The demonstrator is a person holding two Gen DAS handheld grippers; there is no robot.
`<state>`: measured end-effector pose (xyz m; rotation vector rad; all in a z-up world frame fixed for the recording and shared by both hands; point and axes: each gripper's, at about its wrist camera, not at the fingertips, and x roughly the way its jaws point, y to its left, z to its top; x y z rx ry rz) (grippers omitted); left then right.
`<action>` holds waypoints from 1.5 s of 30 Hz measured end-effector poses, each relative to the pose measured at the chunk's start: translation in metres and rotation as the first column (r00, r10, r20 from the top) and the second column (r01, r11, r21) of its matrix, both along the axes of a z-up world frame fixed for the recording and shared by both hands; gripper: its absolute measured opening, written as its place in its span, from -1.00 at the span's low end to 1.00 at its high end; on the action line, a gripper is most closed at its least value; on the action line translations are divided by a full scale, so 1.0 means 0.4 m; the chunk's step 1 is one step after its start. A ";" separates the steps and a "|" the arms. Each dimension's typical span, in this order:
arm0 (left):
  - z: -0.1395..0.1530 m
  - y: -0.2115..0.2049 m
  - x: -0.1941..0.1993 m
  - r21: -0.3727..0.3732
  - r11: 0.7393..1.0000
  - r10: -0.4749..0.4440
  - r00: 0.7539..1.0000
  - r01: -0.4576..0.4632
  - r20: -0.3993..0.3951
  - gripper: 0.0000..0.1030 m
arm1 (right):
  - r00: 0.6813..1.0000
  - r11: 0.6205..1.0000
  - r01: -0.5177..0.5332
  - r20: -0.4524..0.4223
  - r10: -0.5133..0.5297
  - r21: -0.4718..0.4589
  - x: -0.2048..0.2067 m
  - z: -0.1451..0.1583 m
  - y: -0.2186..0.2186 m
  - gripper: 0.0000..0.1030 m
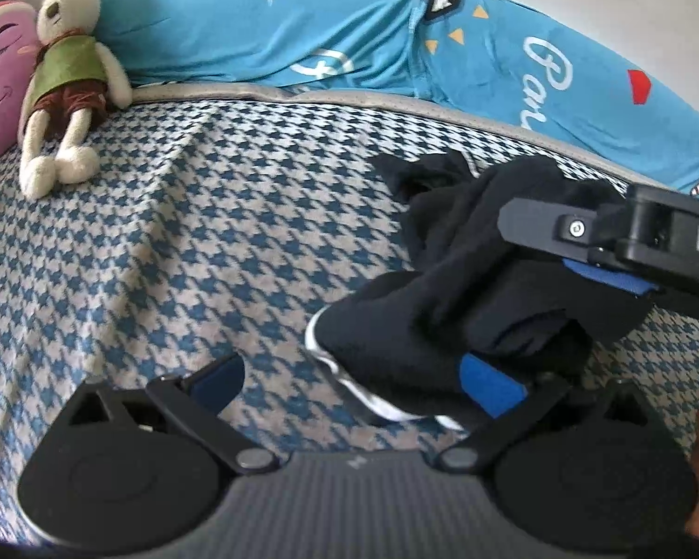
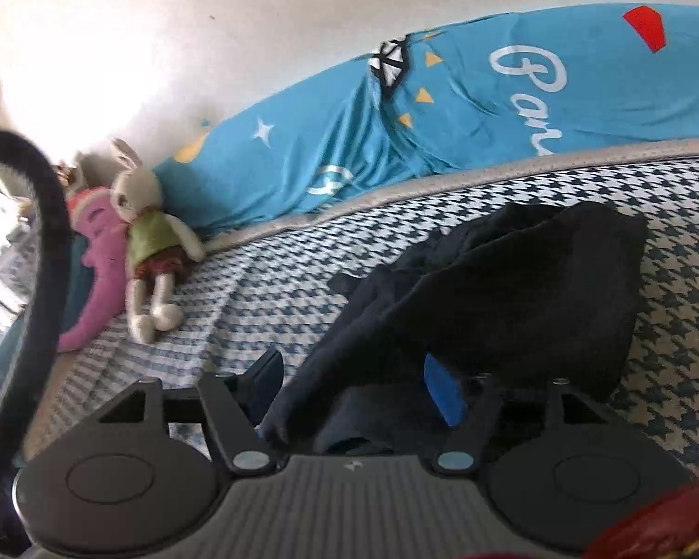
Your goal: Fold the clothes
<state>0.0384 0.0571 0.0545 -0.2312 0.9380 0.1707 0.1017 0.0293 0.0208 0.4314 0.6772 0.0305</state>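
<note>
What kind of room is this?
Most likely a bedroom: a bed with a houndstooth cover, a blue printed pillow along the wall, and a stuffed rabbit lying on the bed.

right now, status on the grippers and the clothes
Left gripper open, dark garment draped on one finger. Right gripper open under it. Toy rabbit clear.

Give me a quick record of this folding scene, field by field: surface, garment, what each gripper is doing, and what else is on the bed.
surface: bed with blue-and-white houndstooth cover
garment: dark garment, bunched up, not folded yet
left gripper: jaws wide apart, garment draped over one finger
right gripper: jaws apart, cloth lying between them; seen in the left wrist view reaching into the garment
other items: stuffed rabbit and pink plush near the wall; blue printed bedding along the far edge
</note>
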 end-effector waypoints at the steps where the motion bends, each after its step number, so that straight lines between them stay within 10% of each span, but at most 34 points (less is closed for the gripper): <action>1: -0.002 0.008 -0.004 -0.003 1.000 0.004 1.000 -0.004 -0.002 1.00 | 1.000 1.000 0.020 -0.015 -0.020 -0.007 0.007 -0.005 0.003 0.32; 5: -0.010 0.031 -0.011 0.008 1.000 0.021 1.000 -0.020 -0.016 1.00 | 0.995 0.995 0.088 -0.053 -0.090 -0.037 0.025 -0.022 0.011 0.25; 9: -0.019 0.042 -0.013 0.025 0.999 0.029 0.999 -0.029 -0.031 1.00 | 0.987 0.987 0.134 -0.072 -0.141 -0.086 0.039 -0.038 0.015 -0.49; 15: -0.024 0.044 -0.006 0.018 0.999 0.042 0.998 -0.042 -0.044 1.00 | 0.989 0.985 0.150 0.003 -0.151 -0.081 0.006 -0.008 -0.007 -0.77; 28: 0.031 -0.017 -0.002 -0.007 1.000 -0.015 0.999 0.015 0.034 1.00 | 0.889 0.878 0.452 0.168 -0.427 -0.159 -0.161 0.100 -0.198 -0.82; 37: 0.004 -0.115 0.040 -0.023 0.996 -0.086 0.996 0.086 0.012 1.00 | 0.836 0.830 0.546 0.018 -0.548 -0.114 -0.236 0.049 -0.346 -0.79; 45: -0.037 -0.192 0.073 -0.033 0.990 -0.136 0.990 0.135 -0.031 1.00 | 0.825 0.818 0.565 0.072 -0.560 -0.107 -0.285 0.073 -0.367 -0.48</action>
